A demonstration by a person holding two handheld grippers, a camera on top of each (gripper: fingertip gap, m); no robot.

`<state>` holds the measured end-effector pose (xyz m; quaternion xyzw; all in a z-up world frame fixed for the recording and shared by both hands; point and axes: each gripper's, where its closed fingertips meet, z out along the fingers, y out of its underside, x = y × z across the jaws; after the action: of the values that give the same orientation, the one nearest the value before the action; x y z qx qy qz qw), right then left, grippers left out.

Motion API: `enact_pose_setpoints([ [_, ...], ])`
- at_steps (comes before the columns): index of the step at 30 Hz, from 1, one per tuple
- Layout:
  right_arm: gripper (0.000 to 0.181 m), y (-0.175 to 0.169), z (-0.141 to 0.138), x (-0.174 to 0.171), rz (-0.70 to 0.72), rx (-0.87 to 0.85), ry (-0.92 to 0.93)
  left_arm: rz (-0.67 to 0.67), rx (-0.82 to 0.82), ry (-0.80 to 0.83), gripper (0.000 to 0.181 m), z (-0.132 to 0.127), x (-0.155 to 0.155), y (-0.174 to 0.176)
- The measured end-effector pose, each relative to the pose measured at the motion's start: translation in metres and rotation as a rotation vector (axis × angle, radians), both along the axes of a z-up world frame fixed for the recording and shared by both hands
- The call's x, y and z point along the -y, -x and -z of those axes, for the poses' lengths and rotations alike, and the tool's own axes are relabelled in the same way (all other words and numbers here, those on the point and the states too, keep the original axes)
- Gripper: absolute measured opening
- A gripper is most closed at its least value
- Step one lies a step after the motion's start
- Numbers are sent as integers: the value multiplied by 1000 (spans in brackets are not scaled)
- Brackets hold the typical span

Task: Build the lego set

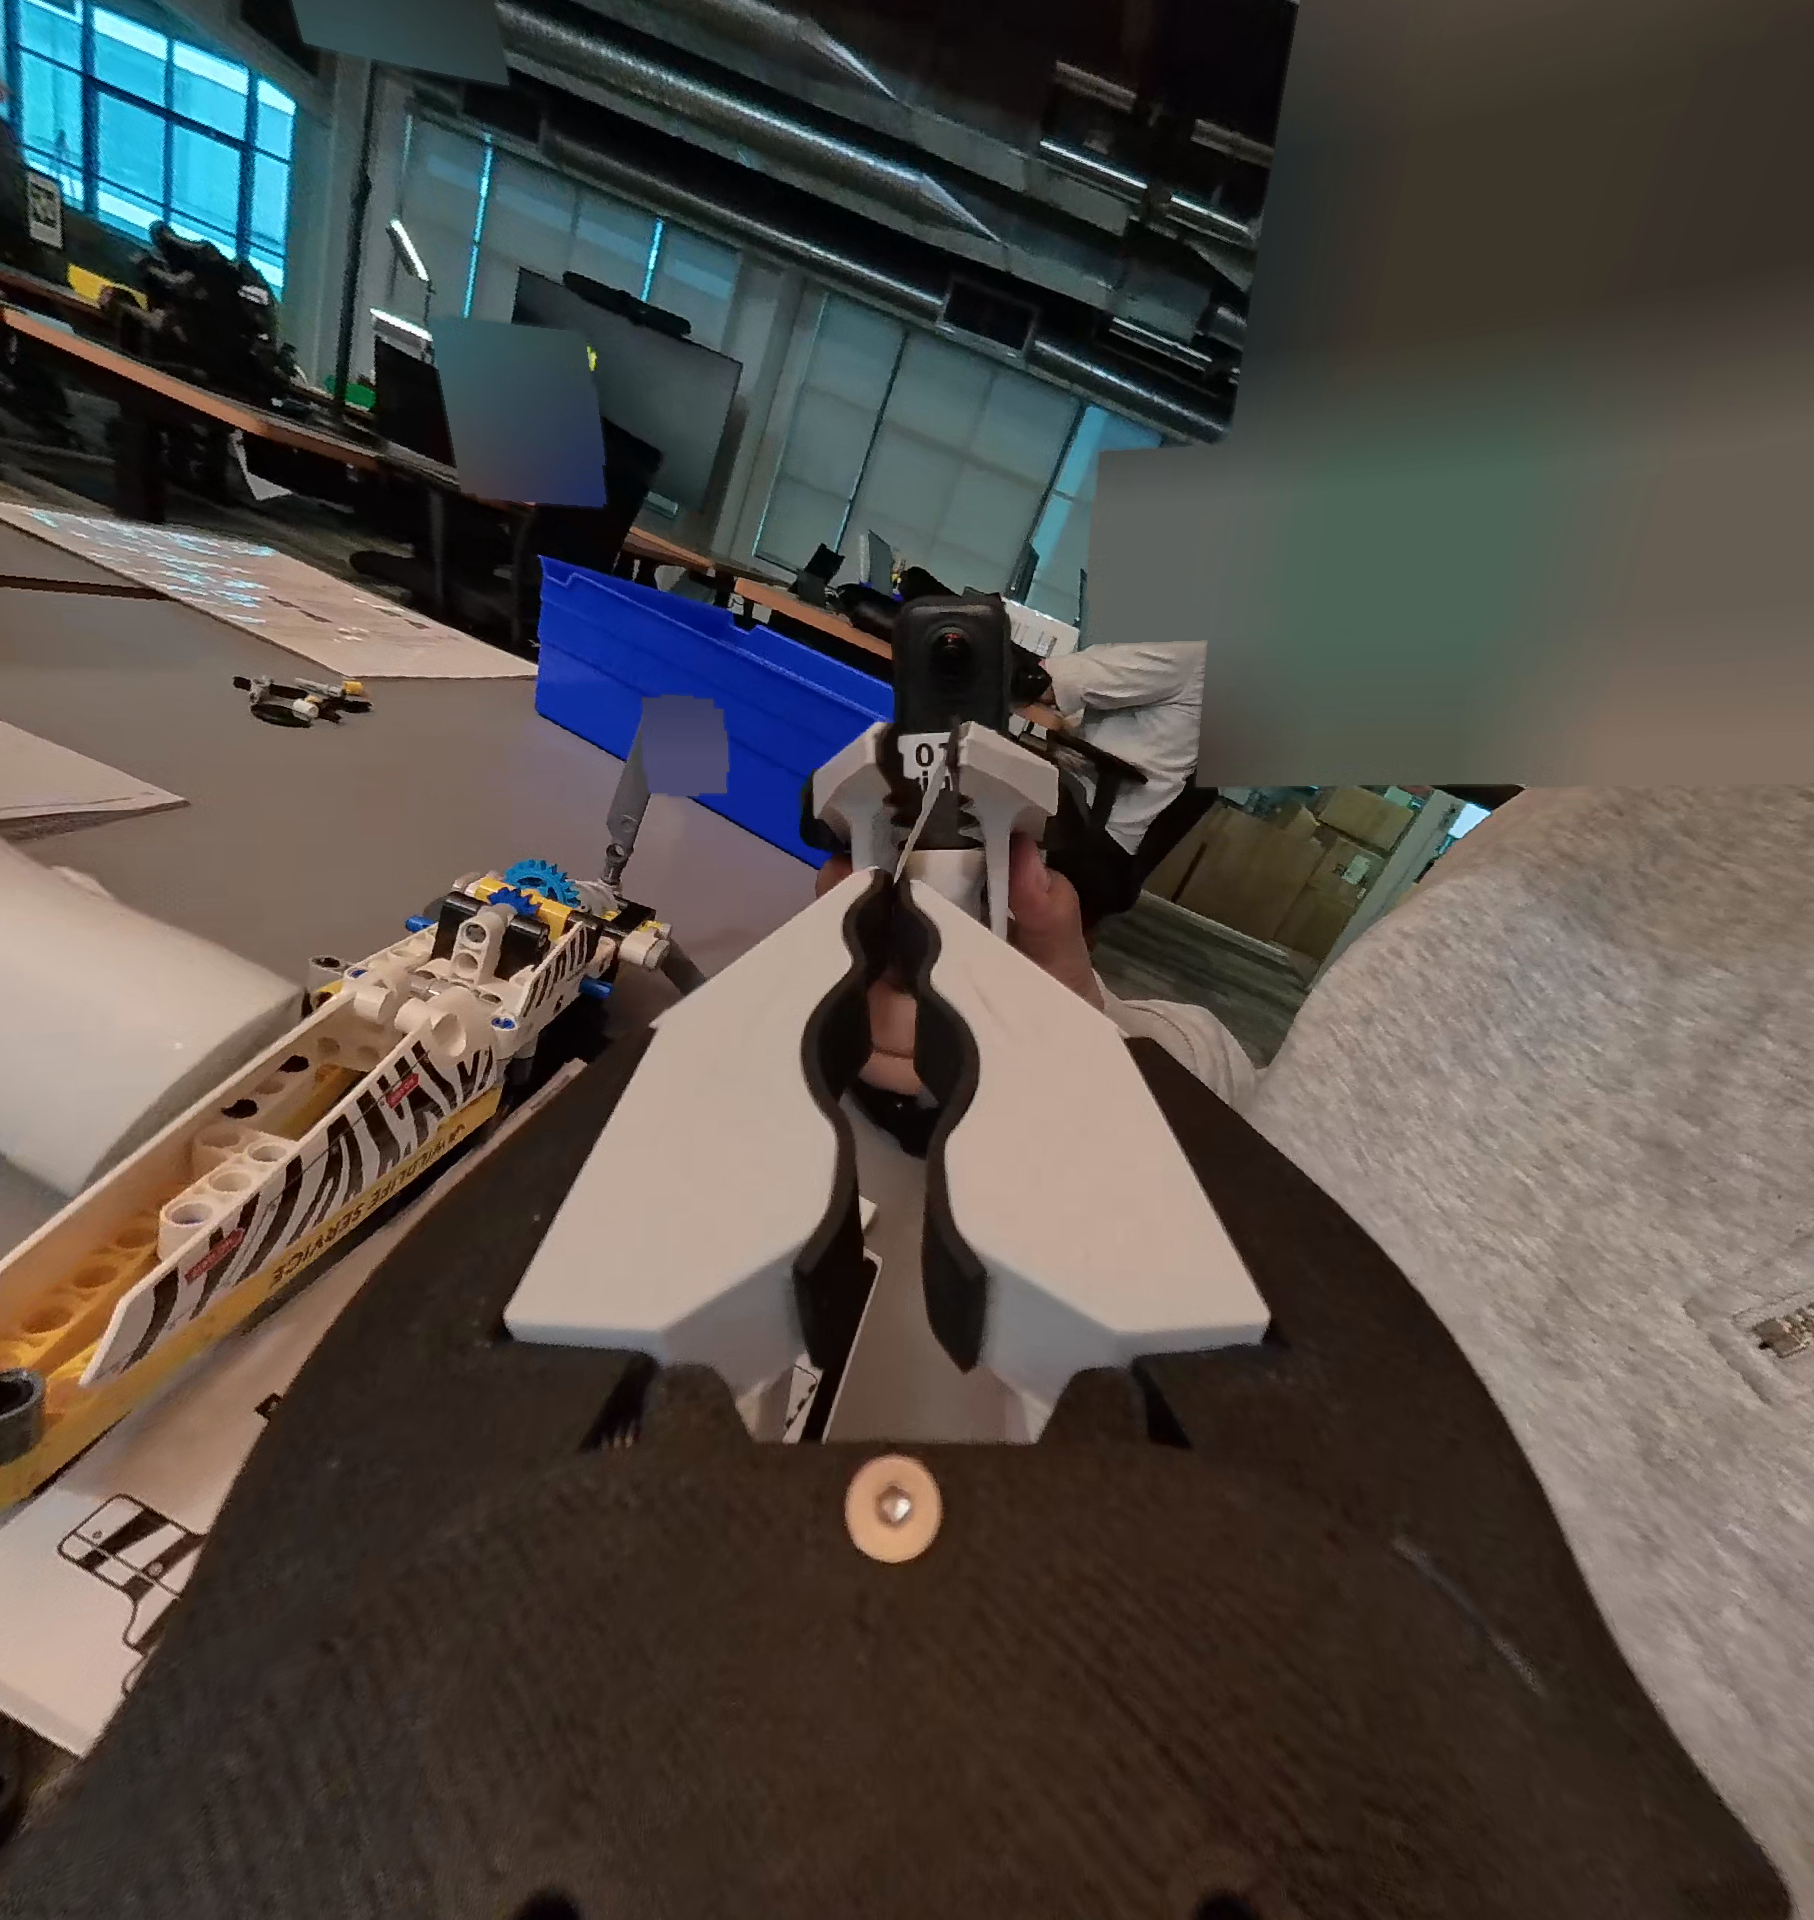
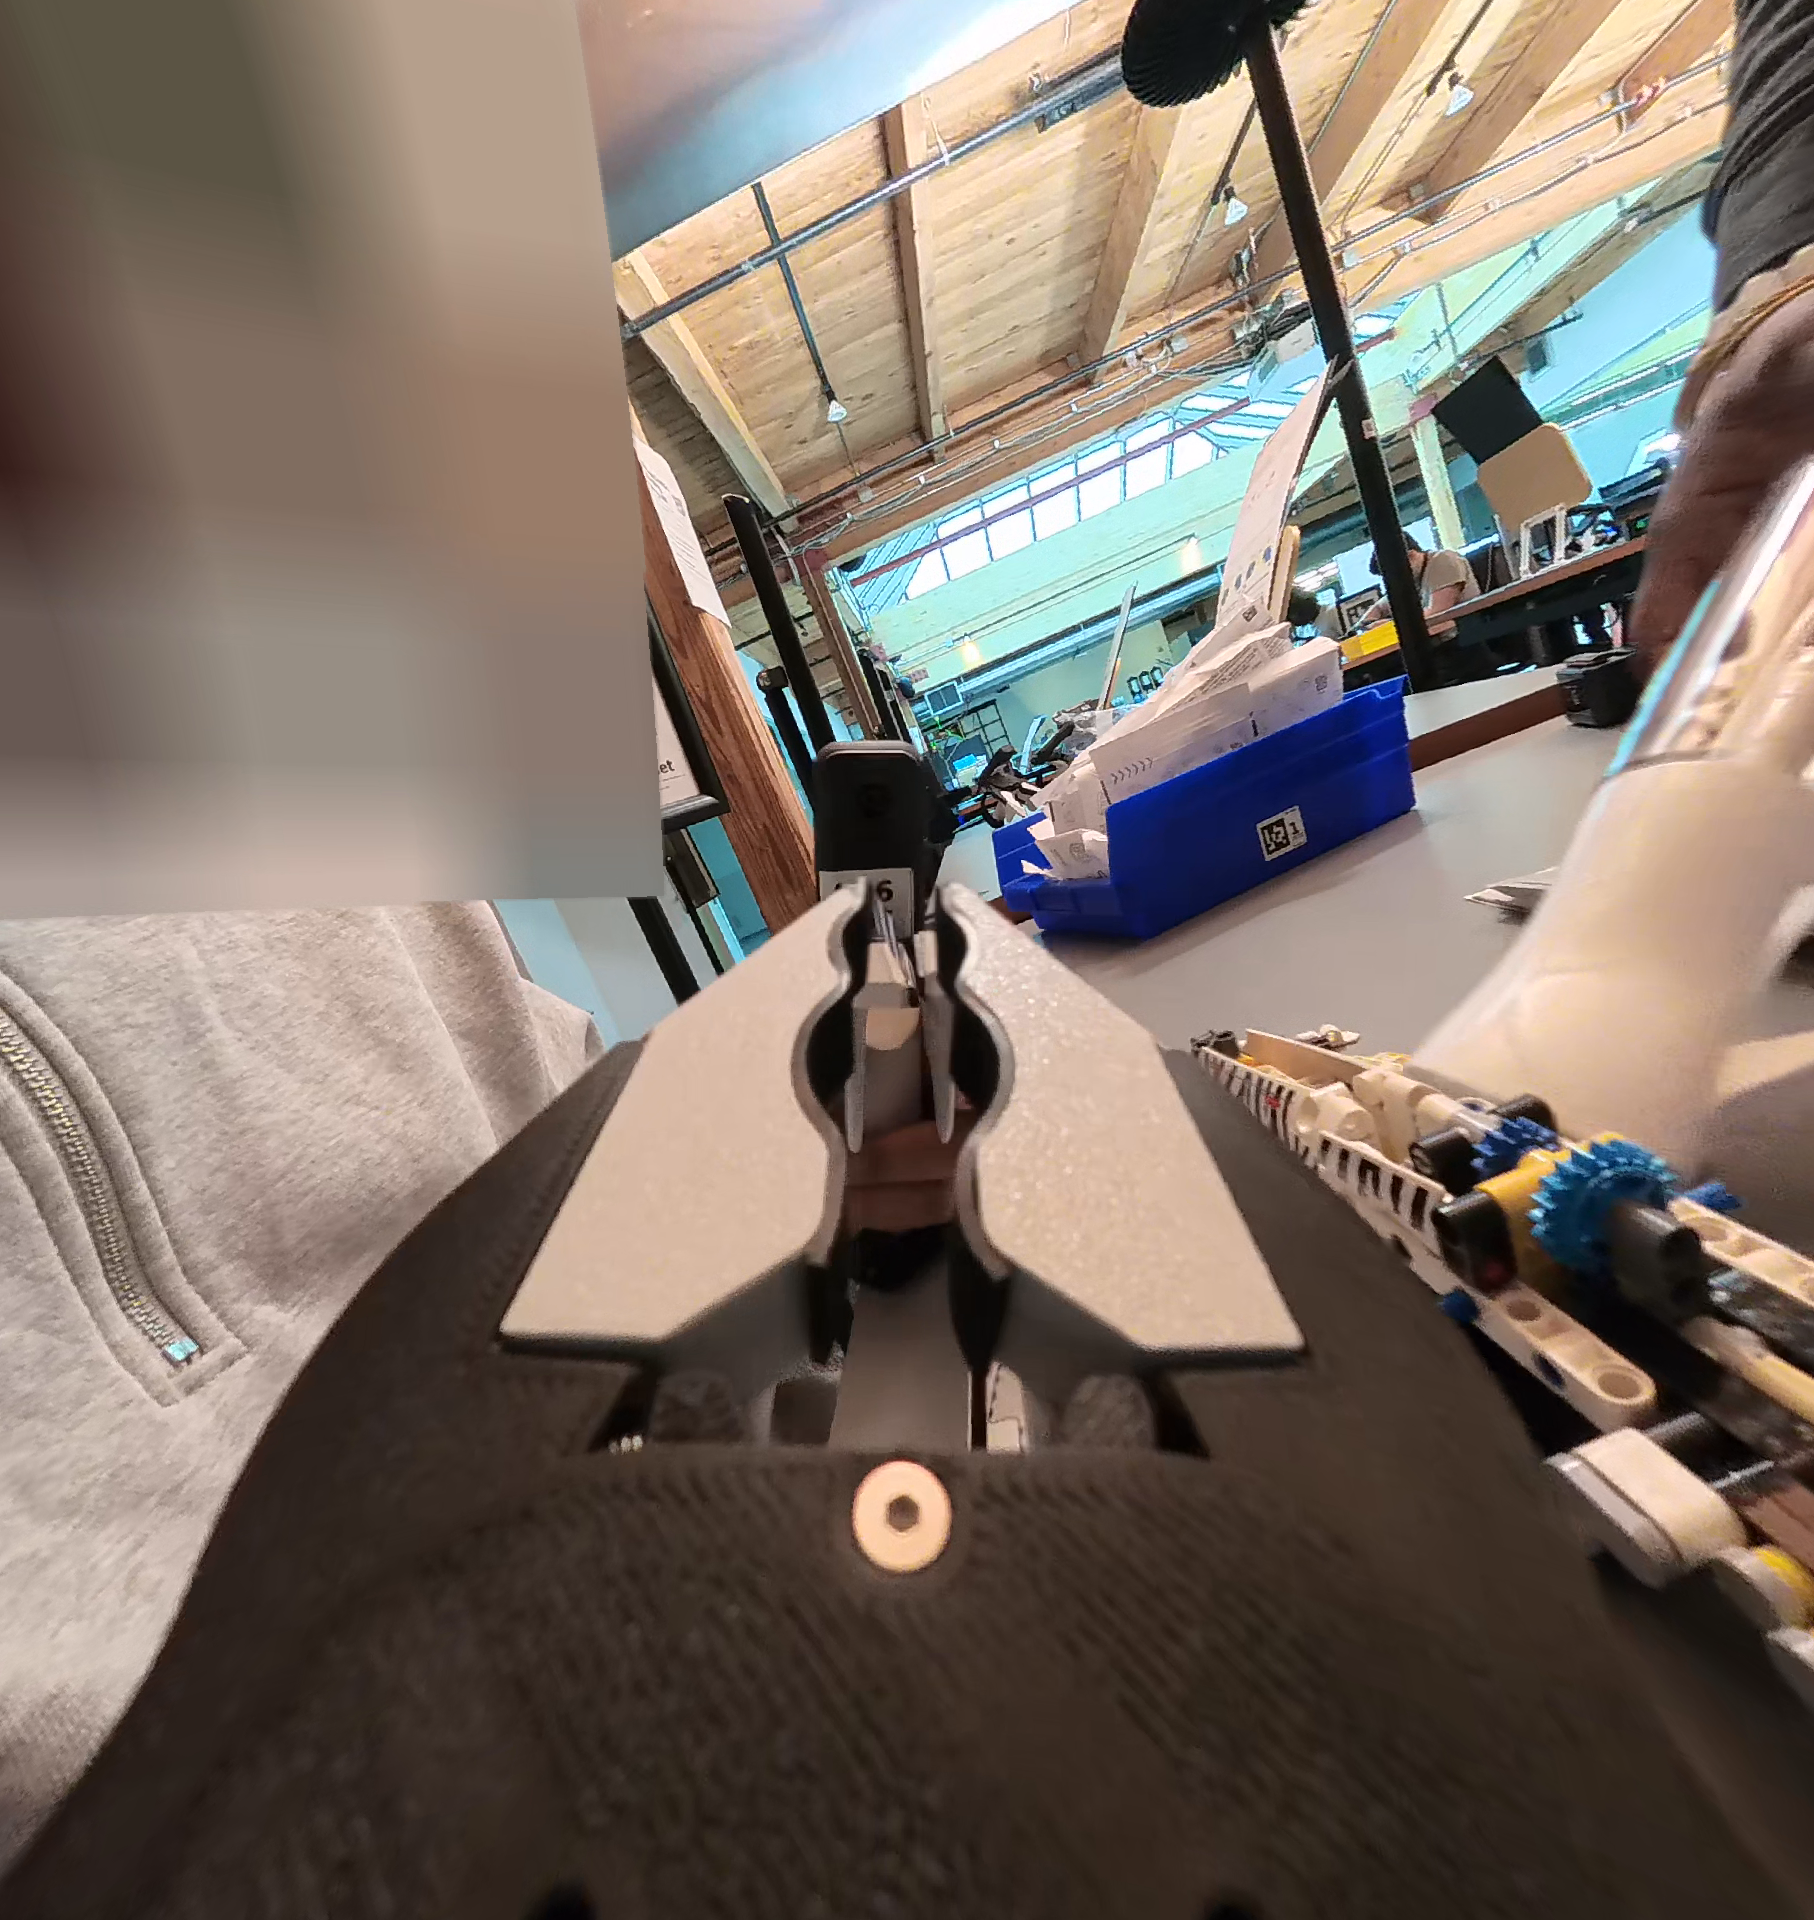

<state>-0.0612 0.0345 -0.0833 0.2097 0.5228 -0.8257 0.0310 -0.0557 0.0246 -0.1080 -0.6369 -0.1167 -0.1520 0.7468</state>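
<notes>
The lego model [image 1: 311, 1122], a long yellow and white body with zebra-striped panels and blue gears, lies on the grey table [image 1: 363, 790] to the left of my left gripper [image 1: 887, 888]. It also shows in the right wrist view [image 2: 1505, 1195], to the right of my right gripper [image 2: 898, 920]. The two grippers point at each other, tip to tip, above the table edge. Both are shut on a thin white strip [image 1: 913, 831] that runs between their tips; it also shows in the right wrist view [image 2: 887, 951]. What the strip is cannot be told.
A blue bin [image 2: 1246, 821] with papers stands behind the grippers. A white moulded stand [image 1: 72, 1018] lies beside the model. Another person's hand [image 2: 1755, 416] holds a shiny tube above it. A booklet [image 1: 51, 1590] lies under the model. Small loose parts [image 1: 300, 696] lie farther back. A grey zipped top [image 1: 1557, 1247] is close.
</notes>
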Motion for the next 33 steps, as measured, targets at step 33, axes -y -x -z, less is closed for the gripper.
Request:
enact_pose_setpoints([
  [33, 31, -3, 13, 2, 32, 193, -183, -558, -1121, 443, 0, 12, 0, 7],
])
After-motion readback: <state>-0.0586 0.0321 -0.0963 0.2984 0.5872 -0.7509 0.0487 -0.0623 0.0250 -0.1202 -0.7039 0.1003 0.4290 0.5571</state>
